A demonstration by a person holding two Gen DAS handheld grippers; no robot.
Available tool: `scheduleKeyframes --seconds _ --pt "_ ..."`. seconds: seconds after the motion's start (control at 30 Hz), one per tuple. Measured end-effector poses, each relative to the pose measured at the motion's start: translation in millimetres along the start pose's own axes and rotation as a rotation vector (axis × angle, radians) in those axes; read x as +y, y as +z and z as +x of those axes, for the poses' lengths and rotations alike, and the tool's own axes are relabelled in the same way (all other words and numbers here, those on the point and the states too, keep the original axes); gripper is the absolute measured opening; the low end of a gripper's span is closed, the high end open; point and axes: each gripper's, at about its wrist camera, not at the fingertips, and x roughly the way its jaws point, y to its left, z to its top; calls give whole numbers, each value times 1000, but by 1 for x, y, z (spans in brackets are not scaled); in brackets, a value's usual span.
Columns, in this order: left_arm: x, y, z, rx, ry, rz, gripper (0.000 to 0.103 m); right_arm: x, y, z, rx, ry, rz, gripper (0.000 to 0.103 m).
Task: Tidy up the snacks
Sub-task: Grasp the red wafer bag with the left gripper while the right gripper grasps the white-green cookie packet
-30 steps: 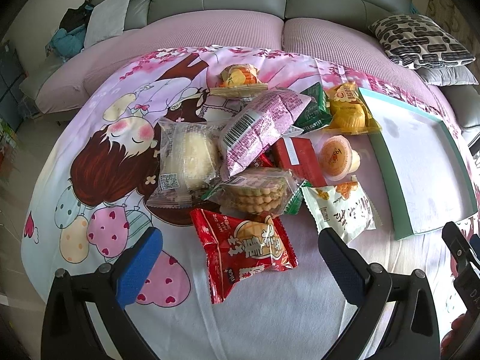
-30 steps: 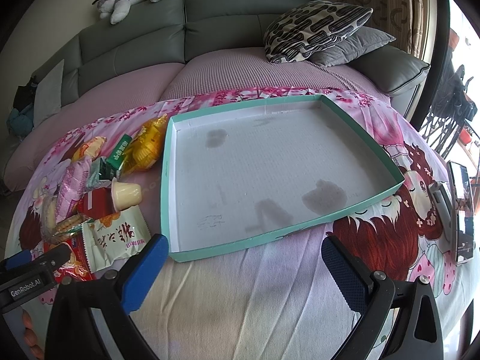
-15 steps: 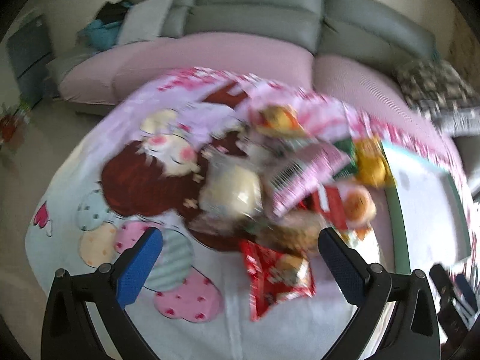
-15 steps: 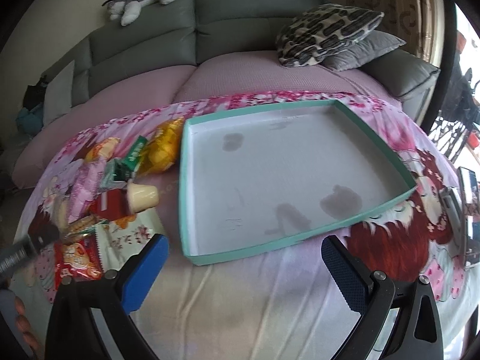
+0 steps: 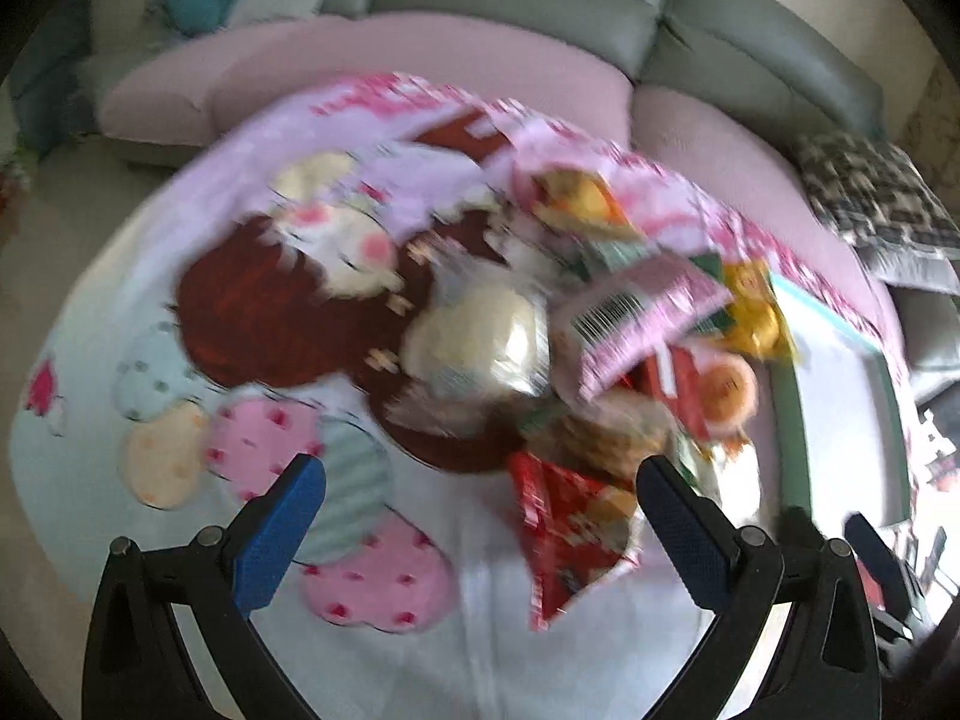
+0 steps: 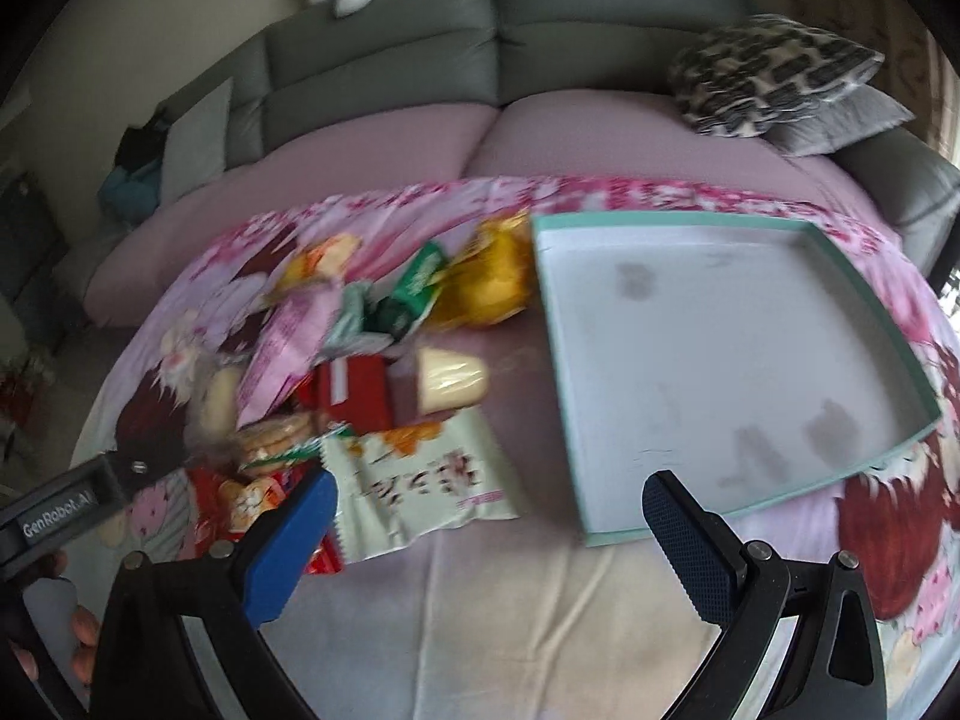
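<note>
Snacks (image 6: pixel 360 384) lie heaped at centre-left of the right wrist view, beside the tray (image 6: pixel 864 312); none is in it. Left gripper (image 5: pixel 480 516) and right gripper (image 6: pixel 489 528) gape wide, holding nothing. All sorting remains.

Bare cloth (image 6: pixel 480 618) lies before the snack pile (image 6: pixel 360 372); the tray (image 6: pixel 708 354) beside it holds nothing.

A teal-rimmed white tray (image 6: pixel 708 336) sits on a pink cartoon-print cloth (image 6: pixel 540 600); red packet (image 5: pixel 570 528), pink barcoded packet (image 5: pixel 636 318), black-white patterned cushion (image 6: pixel 774 78).
</note>
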Motion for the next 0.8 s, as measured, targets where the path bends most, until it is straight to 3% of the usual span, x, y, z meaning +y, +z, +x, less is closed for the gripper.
scheduleKeyframes --seconds 0.23,0.3,0.37,0.43,0.53,0.8 --pt "-18 -10 8 63 -78 27 102 -4 -5 13 46 -21 12 103" --pt "-19 -13 13 98 -124 4 93 -7 -6 12 53 -26 19 103" --pt "-17 -12 21 134 -157 -14 77 -9 -6 13 55 -33 21 103" --pt "-18 -13 29 164 -180 -24 75 -11 -6 12 53 -44 26 103" --pt "-21 -16 33 184 -193 -32 56 -11 -5 12 49 -48 25 103" --pt "-4 -10 34 185 -173 -100 56 4 0 12 19 -24 -31 102"
